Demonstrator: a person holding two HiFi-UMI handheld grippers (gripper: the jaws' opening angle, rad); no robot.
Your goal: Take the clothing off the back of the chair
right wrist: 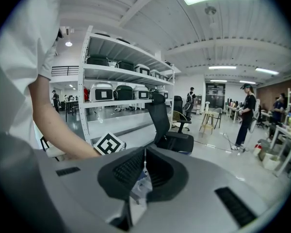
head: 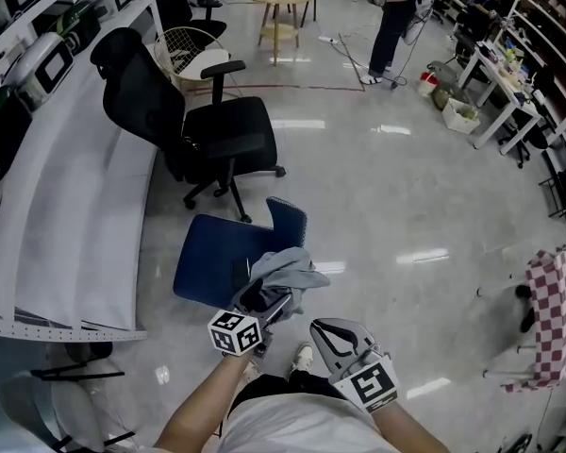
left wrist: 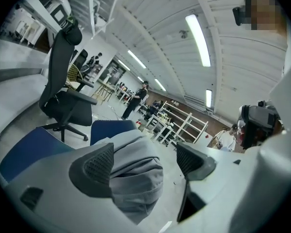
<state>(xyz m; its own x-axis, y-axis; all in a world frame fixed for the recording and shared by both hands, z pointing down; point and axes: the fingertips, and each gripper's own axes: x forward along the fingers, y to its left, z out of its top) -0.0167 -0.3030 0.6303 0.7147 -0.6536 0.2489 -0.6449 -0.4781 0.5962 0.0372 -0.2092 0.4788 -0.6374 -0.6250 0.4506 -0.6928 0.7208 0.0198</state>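
Grey clothing (head: 285, 270) is pictured lying on one blue chair (head: 212, 258), lower centre, between the parted, released jaws of the left gripper (left wrist: 145, 162). The right gripper (right wrist: 144, 154) is clenched. One black office chair (head: 184, 125) is seen upper left.

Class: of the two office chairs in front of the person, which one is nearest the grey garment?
The blue chair, the armless one closest to the person, with the grey garment right at its edge. The black chair, which has armrests, stands farther back.
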